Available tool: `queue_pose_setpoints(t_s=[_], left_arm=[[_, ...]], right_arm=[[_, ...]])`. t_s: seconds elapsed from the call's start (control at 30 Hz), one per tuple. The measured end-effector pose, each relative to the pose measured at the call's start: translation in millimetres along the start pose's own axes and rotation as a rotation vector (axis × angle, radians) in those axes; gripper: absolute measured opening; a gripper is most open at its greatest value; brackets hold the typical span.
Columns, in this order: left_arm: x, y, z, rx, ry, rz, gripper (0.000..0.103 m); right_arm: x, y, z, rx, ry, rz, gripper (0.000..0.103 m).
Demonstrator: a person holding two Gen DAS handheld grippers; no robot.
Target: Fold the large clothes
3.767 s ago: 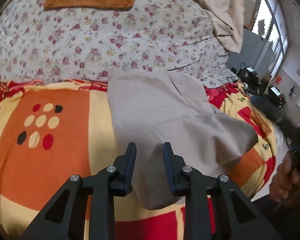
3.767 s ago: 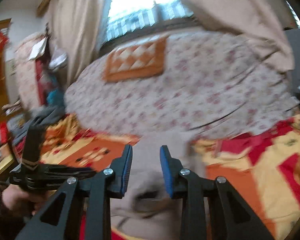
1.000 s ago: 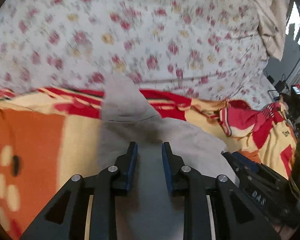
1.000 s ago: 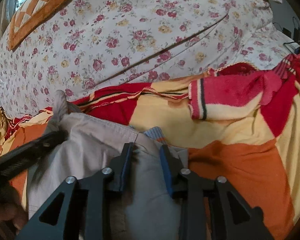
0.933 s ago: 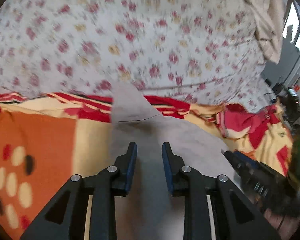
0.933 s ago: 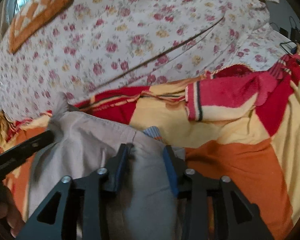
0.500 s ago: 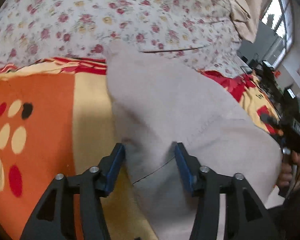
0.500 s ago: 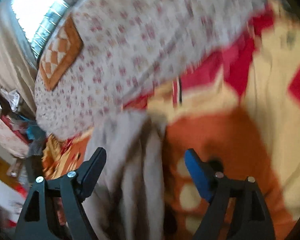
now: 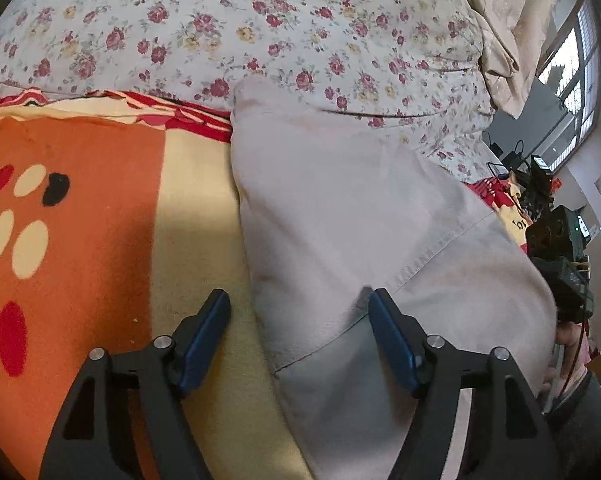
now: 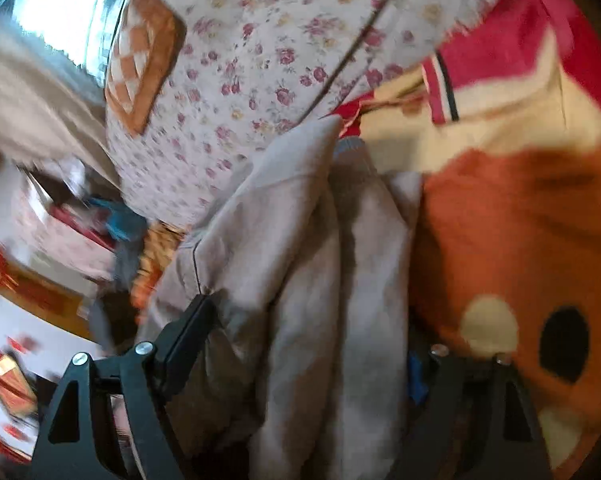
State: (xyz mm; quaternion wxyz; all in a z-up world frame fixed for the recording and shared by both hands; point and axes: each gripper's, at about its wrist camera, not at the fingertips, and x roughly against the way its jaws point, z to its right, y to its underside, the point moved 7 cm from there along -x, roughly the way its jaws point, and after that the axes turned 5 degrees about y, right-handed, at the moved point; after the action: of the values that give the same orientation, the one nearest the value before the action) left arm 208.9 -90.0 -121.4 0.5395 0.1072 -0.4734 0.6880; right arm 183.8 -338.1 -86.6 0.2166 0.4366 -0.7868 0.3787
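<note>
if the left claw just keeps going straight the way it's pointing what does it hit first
Most likely the beige garment. The left claw, jaws opening, points down at its left edge, nothing gripped. The orange blanket lies right beside that edge, so depth leaves slight doubt.

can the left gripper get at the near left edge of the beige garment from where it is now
Probably yes. The left gripper, jaws opening, already straddles the beige garment edge on the orange blanket; nothing lies in between.

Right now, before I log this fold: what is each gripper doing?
Left gripper: jaws opening, grey garment edge between them, not pinched.
Right gripper: open, garment between its jaws, not gripped.
</note>
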Motion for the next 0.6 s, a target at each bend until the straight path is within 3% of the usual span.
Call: queue_pose_setpoints(t_s=[0.17,0.27,0.37,0.5,0.57,0.6], left_arm=[[-1,-1,-3,0.025,0.007,0.008,0.06],[-1,-1,-2,0.019,0.0,0.012,0.06],[-1,0,0,0.002,-0.014,0.015,0.06],[-1,0,6,-0.031,-0.025,0.015,0.058],[-1,1,12,-0.056,-0.006,0.014,0.038],[-2,1,14,-0.073,-0.019,0.015,0.035]], right_arm=[[9,-12,0,-0.087,-0.107,0.073,0.082],[4,-7,21,-0.225,-0.134,0.027,0.082],[6,-8,19,-0.216,-0.146,0.027,0.082],[6,-10,2,-0.086,-0.07,0.046,0.083],[4,-9,1,-0.002,0.033,0.076,0.081],[-1,-8,3,0.031,0.105,0.059,0.079]])
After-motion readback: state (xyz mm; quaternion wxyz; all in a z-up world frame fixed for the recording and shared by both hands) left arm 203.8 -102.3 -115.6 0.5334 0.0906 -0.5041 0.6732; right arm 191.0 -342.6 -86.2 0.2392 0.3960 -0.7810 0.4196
